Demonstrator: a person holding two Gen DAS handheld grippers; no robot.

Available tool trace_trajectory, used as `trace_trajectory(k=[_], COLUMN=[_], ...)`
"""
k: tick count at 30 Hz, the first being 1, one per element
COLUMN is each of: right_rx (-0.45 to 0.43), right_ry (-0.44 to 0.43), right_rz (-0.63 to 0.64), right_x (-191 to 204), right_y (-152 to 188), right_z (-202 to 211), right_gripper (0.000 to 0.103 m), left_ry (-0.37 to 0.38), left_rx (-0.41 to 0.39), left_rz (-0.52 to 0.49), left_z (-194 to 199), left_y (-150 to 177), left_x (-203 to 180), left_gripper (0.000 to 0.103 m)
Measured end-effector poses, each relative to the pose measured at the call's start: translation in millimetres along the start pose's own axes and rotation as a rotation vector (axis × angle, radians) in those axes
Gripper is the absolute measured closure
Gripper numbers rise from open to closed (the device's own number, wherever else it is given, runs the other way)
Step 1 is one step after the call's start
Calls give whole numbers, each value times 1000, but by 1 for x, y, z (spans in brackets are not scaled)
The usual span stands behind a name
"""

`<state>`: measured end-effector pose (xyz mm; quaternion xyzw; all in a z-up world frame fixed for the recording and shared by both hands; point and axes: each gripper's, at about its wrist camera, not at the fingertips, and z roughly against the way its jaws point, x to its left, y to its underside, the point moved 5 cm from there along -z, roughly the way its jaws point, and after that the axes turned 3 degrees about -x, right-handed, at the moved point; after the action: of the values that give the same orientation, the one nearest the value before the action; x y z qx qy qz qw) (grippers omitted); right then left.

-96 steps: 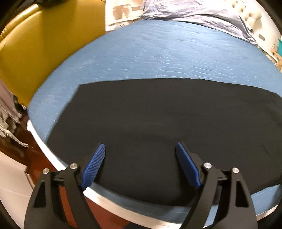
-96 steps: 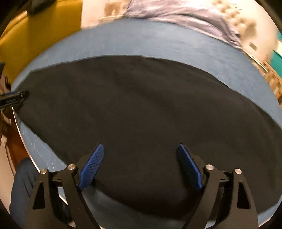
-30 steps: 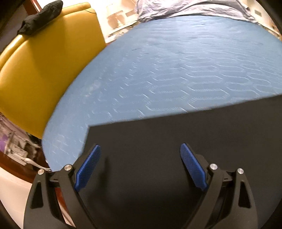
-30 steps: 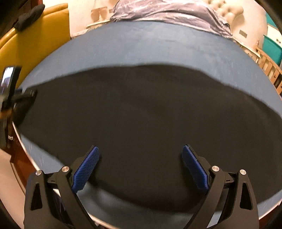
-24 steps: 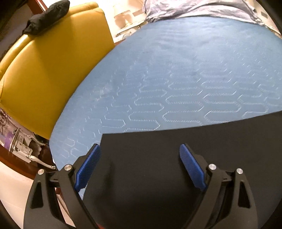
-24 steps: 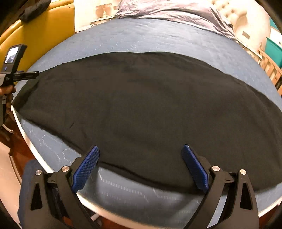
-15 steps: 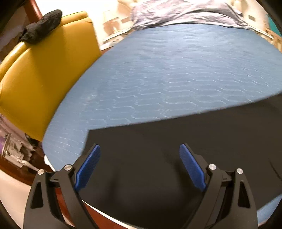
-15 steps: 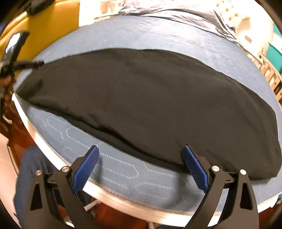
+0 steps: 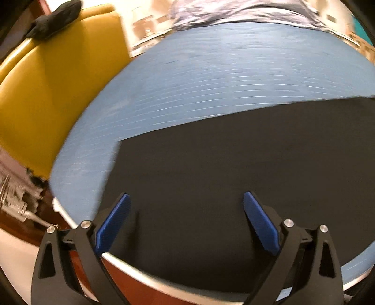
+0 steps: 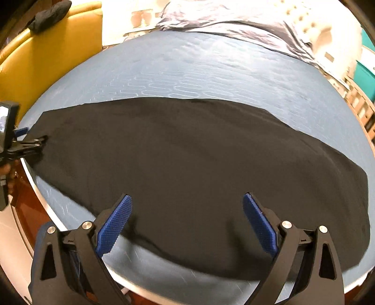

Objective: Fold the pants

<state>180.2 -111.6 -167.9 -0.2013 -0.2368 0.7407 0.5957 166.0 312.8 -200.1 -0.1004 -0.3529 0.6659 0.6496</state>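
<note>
Black pants (image 10: 187, 152) lie flat and spread lengthwise across the blue mattress (image 10: 187, 70). My right gripper (image 10: 187, 215) hovers open over their near edge, with nothing between its blue pads (image 10: 114, 223). In the left wrist view the pants (image 9: 234, 176) fill the lower right, their square left end near the mattress (image 9: 211, 70) corner. My left gripper (image 9: 187, 215) is open above that end, holding nothing. The right wrist view shows the left gripper (image 10: 35, 138) at the pants' left end, held by a hand (image 10: 4, 169).
A yellow chair (image 9: 46, 93) stands close to the bed's left side, with a dark cloth (image 9: 54, 18) on its back. Crumpled grey-blue bedding (image 10: 234, 21) lies at the far end. The mattress's near edge (image 9: 164, 279) drops to a wooden frame.
The right gripper has come forward from the mattress edge to over the pants' near edge. The left gripper has shifted slightly at the pants' left end. Both stayed open.
</note>
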Motion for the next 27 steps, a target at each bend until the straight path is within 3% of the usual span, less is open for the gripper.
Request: trace_trajectory(k=[3,5,7,9,10,11,13,15,17,20,22,23,27], right_rx=[2,16,54,44,46,46,51,26,24,56,92,103,82], right_ry=[-8,17,66,63,98,129,189,105,6,-70,-49,-32,28], right_rz=[20,47,68,42,41,41,9,-38,3,89,128,144,161], right_x=[12,13,8,-2,-8,-14,-26,-24,0,35,49,52,52], right_y=[-11,-14,-12,-14,-17,-21,-35,-49,-67,-83,-92,-96,-121], right_z=[-19,-34,-54,-59,-60,-61,-60,-55,-58,-79,-104,-115,-133], right_gripper=[12,12,12,12,12,12,12,12,12,12,12,12,12], left_ry=[-167,-140,63,354,456,543,640,758,826,831,875,902,906], left_rx=[51,84,89,83,81,70,50,37,39,17,-20,-40,-31], left_rz=[75,210,422,656,743,809,854,921,994,1021,1061,1077,1078], left_z=[-17,-19,-15,-15,-17,-18,-20,-24,-34,-39,-42,-42,-52], left_y=[13,29,50,73,82,92,98,99,98,98,98,100,97], left_x=[74,117,148,162,164,163,156,142,134,133,139,141,139], left_gripper=[6,16,17,22,29,34,37,40,41,41,45,54,54])
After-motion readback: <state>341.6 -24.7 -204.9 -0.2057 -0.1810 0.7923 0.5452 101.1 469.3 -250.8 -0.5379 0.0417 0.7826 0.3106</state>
